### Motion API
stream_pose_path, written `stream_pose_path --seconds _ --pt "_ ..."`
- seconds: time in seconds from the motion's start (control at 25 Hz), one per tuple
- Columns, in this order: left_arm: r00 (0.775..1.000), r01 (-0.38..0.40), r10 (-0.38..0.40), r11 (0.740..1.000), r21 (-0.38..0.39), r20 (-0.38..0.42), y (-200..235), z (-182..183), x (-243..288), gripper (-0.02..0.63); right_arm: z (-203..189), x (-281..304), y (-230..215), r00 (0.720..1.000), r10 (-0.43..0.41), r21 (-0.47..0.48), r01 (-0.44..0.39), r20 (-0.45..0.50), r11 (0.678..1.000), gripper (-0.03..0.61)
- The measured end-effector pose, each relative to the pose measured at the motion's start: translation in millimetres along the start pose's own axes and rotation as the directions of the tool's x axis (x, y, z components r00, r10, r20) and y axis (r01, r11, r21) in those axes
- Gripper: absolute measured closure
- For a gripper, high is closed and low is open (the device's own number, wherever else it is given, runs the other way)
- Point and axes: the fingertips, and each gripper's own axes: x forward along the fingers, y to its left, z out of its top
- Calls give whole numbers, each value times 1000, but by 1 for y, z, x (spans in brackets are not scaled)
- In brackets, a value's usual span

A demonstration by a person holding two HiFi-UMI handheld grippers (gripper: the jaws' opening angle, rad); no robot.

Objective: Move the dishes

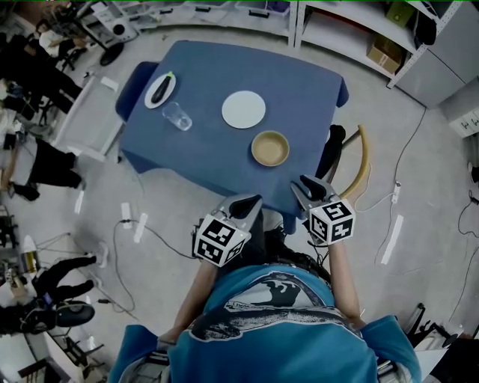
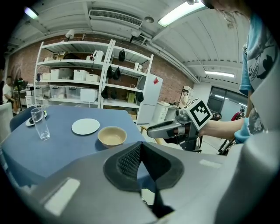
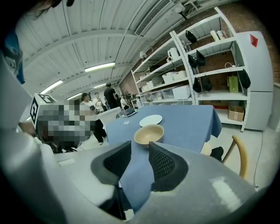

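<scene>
A table with a blue cloth (image 1: pixel 299 90) holds the dishes. A tan bowl (image 1: pixel 270 148) (image 2: pixel 112 136) (image 3: pixel 148 134) sits nearest me, and a white plate (image 1: pixel 243 109) (image 2: pixel 85 126) (image 3: pixel 151 120) lies behind it. Farther left stand a clear glass (image 1: pixel 177 116) (image 2: pixel 40 123) and a small plate (image 1: pixel 160 90) with a dark item on it. My left gripper (image 1: pixel 248 203) (image 2: pixel 140 145) is shut and empty, short of the table's near edge. My right gripper (image 1: pixel 313 187) (image 3: pixel 140 146) is open and empty, beside the near right corner and pointing at the bowl.
A wooden chair (image 1: pixel 363 161) (image 3: pixel 240 155) stands at the table's right side, close to my right gripper. A blue chair (image 1: pixel 135 82) is at the far left corner. Shelving (image 1: pixel 359 22) runs behind the table. People (image 1: pixel 37 161) stand at the left, and cables (image 1: pixel 135 232) lie on the floor.
</scene>
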Motion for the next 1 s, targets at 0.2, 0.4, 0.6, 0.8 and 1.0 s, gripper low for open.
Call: stream_pose_path --seconds 0.2,0.4,0.6,0.8,1.0 --pt "999 1 0 1000 17 -40 -14 -14 -6 600 -11 -9 13 1000 18 13 -19 10 1000 448" --pt "999 6 -6 1000 3 -50 -18 -23 -17 600 -19 -6 28 999 43 25 -44 18 999 448" --pt "999 1 -2 1000 -12 -37 -5 -24 -29 600 -22 3 41 999 43 17 -43 18 999 448" --pt "1000 11 -11 1000 -7 -14 0 -21 -41 600 -19 7 52 999 23 8 -23 36 1000 459" --pt "1000 24 -24 1000 -2 -14 1 -26 -66 600 -13 5 74 998 2 13 -3 55 1000 488"
